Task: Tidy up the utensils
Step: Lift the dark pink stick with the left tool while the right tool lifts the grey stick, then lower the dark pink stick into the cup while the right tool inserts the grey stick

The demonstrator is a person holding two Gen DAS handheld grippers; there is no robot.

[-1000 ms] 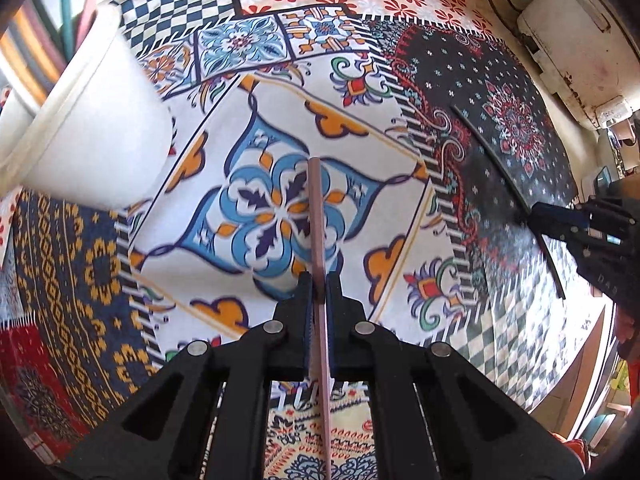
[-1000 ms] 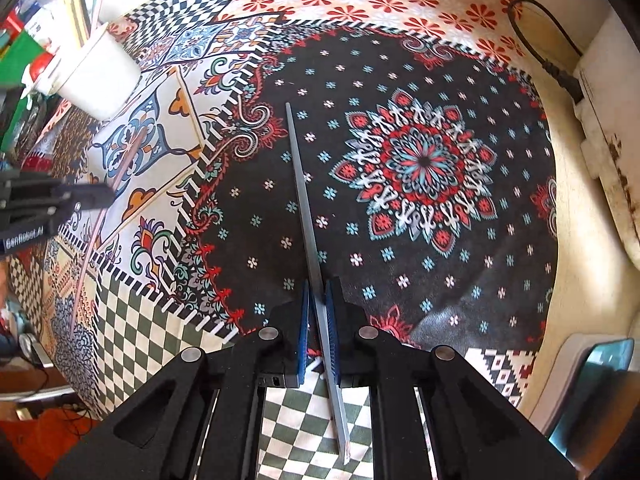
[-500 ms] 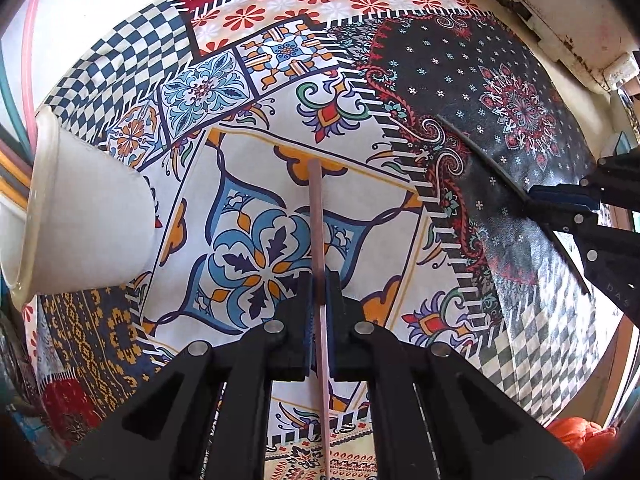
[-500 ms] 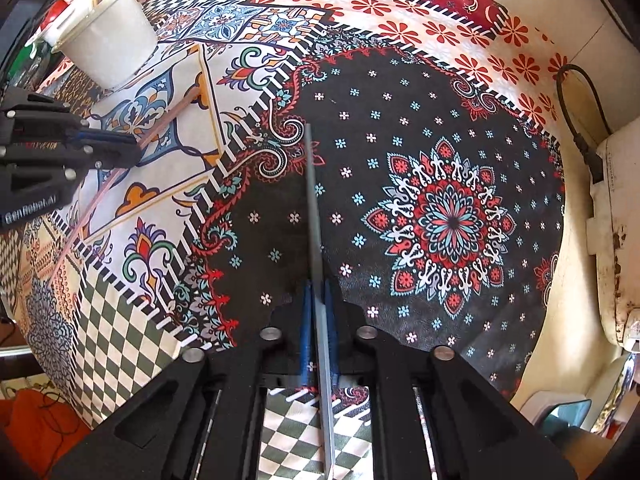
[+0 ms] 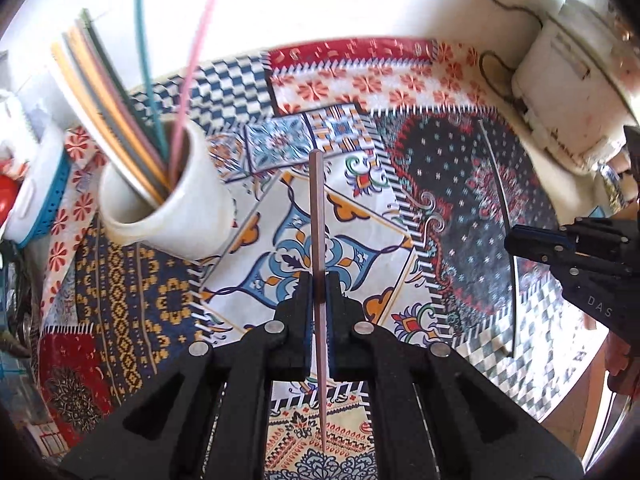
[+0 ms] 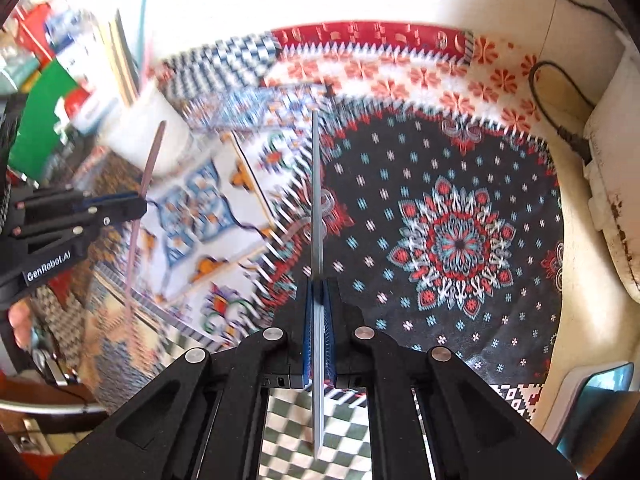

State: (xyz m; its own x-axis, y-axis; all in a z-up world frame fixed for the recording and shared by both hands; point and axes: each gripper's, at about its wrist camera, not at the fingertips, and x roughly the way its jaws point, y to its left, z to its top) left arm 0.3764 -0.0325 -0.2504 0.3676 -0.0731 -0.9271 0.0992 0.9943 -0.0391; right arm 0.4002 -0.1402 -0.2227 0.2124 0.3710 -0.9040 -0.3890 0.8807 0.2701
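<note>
Here the left hand-held gripper [image 5: 319, 300] is clenched on a pinkish-brown chopstick [image 5: 316, 216], which runs straight ahead between its blue-padded fingers [image 5: 306, 312] and reaches past them both ways, its blunt end forward and its thin tip back toward the camera. The stick is held above the patchwork-patterned cloth [image 5: 360, 84] that covers the worktop. Ahead and to the left stands a white cup [image 5: 172, 220], already holding a bunch of long sticks [image 5: 120, 80] in yellow, orange, grey, teal and pink that fan out over its rim.

The right hand-held gripper [image 6: 319, 312] grasps a grey chopstick [image 6: 317, 200] in the same manner, pinched between blue pads, over the black flowered part of the cloth. In the left wrist view this gripper shows at the right edge with the grey stick standing across it. In the right wrist view the left gripper shows at the left with the pinkish stick slanting up toward the cup; that side of the picture is blurred. A white appliance [image 5: 568, 92] with a dark cord [image 6: 560, 92] sits at the far right by the wall.
</note>
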